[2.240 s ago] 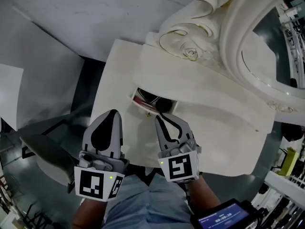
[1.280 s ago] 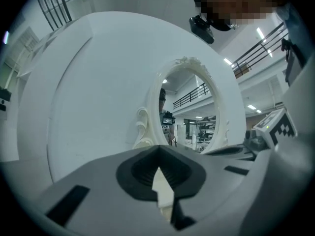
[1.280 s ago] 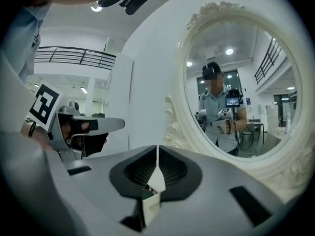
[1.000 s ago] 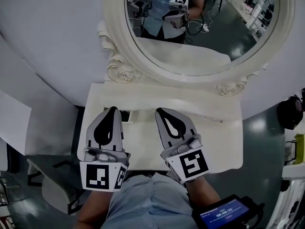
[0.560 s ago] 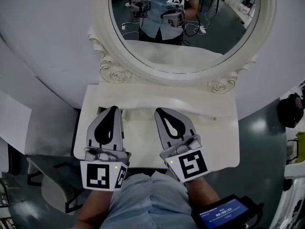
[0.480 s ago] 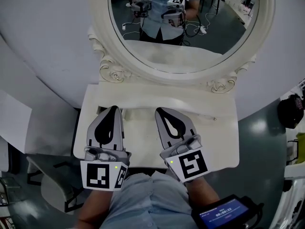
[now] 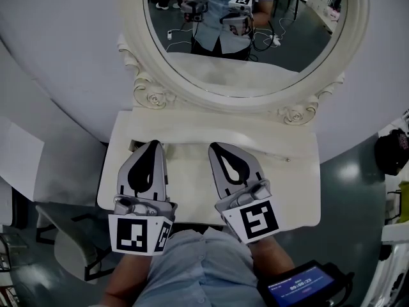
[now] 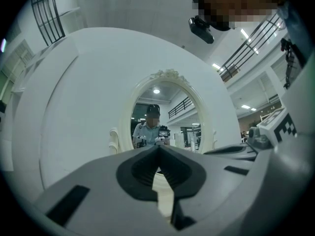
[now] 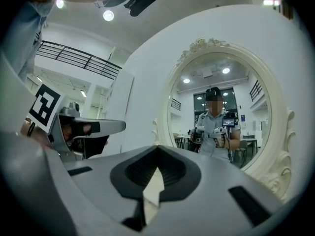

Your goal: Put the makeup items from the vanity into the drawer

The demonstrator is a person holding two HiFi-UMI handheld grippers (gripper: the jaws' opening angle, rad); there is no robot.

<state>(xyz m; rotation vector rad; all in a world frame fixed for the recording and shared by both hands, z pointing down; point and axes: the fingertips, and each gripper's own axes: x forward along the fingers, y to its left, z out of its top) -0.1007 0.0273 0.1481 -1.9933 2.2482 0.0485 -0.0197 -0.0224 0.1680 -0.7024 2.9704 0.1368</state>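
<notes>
White desk (image 7: 192, 187) under one oval mirror (image 7: 255, 50), and we count zero makeup on top. Our guess is it's all inside the drawer (image 7: 136, 147), which shows only as a dark slit at the back left. Two tools hover side by side over the desk: left hand-held gripper (image 7: 152, 146) and right hand-held gripper (image 7: 216, 148), both with jaws pressed together and empty. They're probably idle because nothing's left to pick.

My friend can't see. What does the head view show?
The left hand-held gripper and right hand-held gripper, both shut and empty, hover side by side above a white vanity top. Behind it, an ornate mirror reflects the person holding them.
</notes>
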